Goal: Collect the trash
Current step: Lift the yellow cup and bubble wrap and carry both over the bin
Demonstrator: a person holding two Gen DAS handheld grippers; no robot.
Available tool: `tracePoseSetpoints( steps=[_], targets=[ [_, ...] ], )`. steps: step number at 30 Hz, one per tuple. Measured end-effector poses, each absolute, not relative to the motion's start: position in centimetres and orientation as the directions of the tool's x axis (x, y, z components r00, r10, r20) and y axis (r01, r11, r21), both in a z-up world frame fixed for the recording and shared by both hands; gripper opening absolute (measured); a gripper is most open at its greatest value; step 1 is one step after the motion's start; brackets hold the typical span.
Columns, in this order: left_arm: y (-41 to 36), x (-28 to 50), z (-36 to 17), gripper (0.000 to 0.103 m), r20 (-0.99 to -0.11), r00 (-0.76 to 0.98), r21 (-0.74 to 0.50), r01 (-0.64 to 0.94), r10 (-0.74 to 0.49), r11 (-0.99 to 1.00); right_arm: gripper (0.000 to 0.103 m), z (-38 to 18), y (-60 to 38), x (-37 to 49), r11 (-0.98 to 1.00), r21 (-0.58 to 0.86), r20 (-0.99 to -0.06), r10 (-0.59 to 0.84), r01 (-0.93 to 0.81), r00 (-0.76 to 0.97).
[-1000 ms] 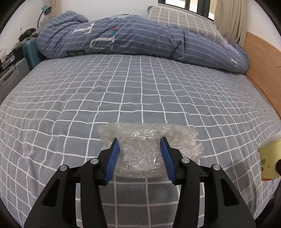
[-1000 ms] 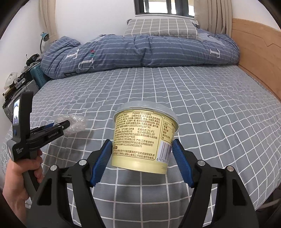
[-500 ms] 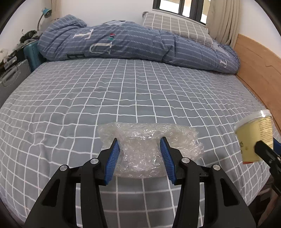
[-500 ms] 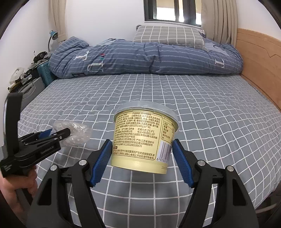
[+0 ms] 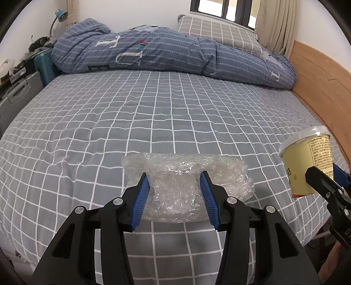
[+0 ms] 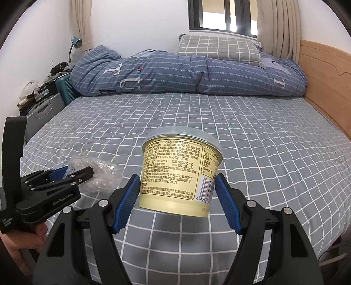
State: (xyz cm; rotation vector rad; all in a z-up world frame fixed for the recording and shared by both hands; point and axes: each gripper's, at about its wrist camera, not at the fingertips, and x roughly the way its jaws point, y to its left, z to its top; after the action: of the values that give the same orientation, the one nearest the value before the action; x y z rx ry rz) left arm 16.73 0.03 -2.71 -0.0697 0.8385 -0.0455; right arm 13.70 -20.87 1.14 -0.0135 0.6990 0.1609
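Since a second ago the tub [image 5: 307,162] has come well into the left camera's view at its right edge, where only a sliver showed; both loads sit in the claws as before.

Left claw [image 5: 174,188]: blue pads pressed into both sides of a crumpled wad of clear plastic wrap [image 5: 186,179], which bulges out past the pads left and right. Wad held off the bedsheet [image 5: 153,109]. From the right camera the same claw [image 6: 82,173] shows at lower left, wrap [image 6: 103,173] sticking out ahead of it, a hand [image 6: 19,239] under its grip.

Right claw [image 6: 177,182]: closed on the pale yellow tub [image 6: 179,171], one pad against each side near the base. Tub upright, tilted slightly, grey lid on, printed label and barcode facing the camera. Held above the bedsheet, just right of the wrap.

Beyond: grey sheet with white grid, lightly rippled. Further back a rolled blue striped duvet [image 6: 186,74] lies across the bed, a grey checked pillow [image 6: 219,47] behind it. Wooden headboard [image 6: 324,76] along the right side. Left of the bed, a grey suitcase [image 6: 41,114] and a teal crate [image 6: 65,87] with clutter on top, a blue desk lamp [image 6: 75,42] above. Window [image 6: 221,15] and beige curtains [image 6: 283,24] on the far wall.
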Motion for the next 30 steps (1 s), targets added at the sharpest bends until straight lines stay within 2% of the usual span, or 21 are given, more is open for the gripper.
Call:
tracePoseSetpoints(
  steps=[18,30],
  targets=[
    [-1.0,11.0,-2.0,0.047,-0.740,0.666,-0.105,0.024,-0.094,0.994,0.067,3.1,-19.8,8.9,0.983,0.038,-0.612,0.165,-0.180,0.774],
    [-0.9,6.0,-2.0,0.047,-0.745,0.658,-0.131,0.018,-0.110,0.991,0.068,2.5,-19.4,4.5,0.981,0.022,-0.627,0.165,-0.194,0.761]
  ],
)
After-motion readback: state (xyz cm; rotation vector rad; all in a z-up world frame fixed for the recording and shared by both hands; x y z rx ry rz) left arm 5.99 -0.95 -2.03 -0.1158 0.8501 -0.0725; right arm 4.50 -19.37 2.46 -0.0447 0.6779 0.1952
